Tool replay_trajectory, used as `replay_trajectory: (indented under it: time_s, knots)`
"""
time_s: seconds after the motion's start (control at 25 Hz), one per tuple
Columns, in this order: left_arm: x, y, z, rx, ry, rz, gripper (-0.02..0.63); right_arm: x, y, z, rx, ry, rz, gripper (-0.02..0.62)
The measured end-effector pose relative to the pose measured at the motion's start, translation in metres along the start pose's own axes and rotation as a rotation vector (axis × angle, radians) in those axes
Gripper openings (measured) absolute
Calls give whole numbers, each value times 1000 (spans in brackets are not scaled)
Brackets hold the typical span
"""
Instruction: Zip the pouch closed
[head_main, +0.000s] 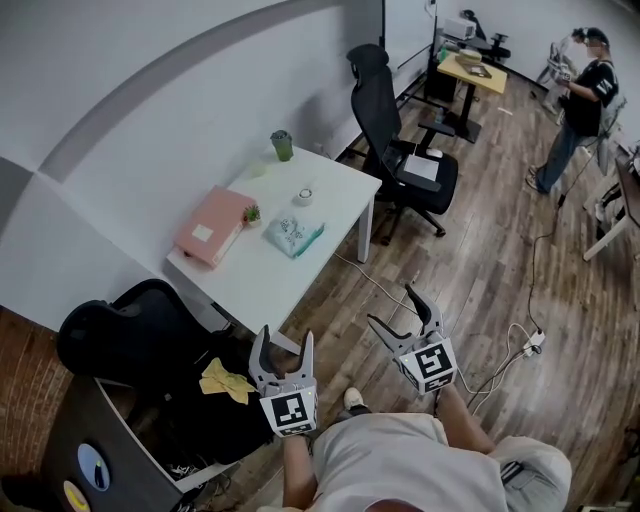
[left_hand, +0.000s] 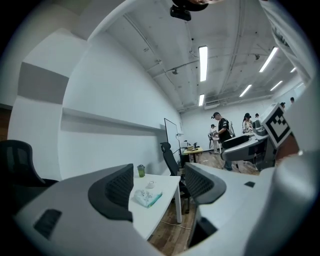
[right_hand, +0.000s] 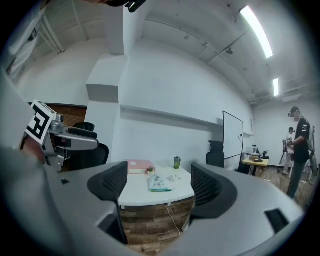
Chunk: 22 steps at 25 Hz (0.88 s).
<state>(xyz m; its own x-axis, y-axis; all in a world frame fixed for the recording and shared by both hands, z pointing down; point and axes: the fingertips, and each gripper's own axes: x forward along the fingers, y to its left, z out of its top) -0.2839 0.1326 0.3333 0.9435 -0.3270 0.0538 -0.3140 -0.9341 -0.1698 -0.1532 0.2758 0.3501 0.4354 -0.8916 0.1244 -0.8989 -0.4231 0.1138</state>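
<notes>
Pouch (head_main: 293, 236) sits on the white table (head_main: 335, 200), well ahead of both grippers, not yet reached. Left gripper (head_main: 285, 345) and right gripper (head_main: 393, 310) are both spread with nothing between them. Looks like the approach step: close in, pin the pouch, find the zipper pull.

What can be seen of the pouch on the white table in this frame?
The pouch is a small, soft-looking pale bag with a faint pattern and a teal strip along one edge. It lies flat on the white table, beside the pink box but apart from it. Nothing except the table touches it. Whether its zip is open is too small to tell.
</notes>
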Motion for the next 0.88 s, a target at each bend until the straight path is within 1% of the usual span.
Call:
replay_trajectory:
  time_s: [0.2,0.28,0.4,0.56,0.72,0.88]
  knots:
    - [25,18,-5,-30,-11,-17,321,27,-3,1,-13,10,-22,388]
    - [35,23,-9,-22,-10,-31,322,36,-4,-1,-15,18,-30,389]
    - [47,26,-13,-18,-10,-45,325,45,-9,-3,-19,27,-41,390]
    - [60,30,-11,-43,-17,-47,328,55,-16,-3,-21,30,-49,390]
    - [76,37,-16,-45,-13,-41,330,73,-22,-4,-20,25,-46,390]
    - [96,43,-18,-23,-5,-41,331,93,-32,-6,-15,30,-38,390]
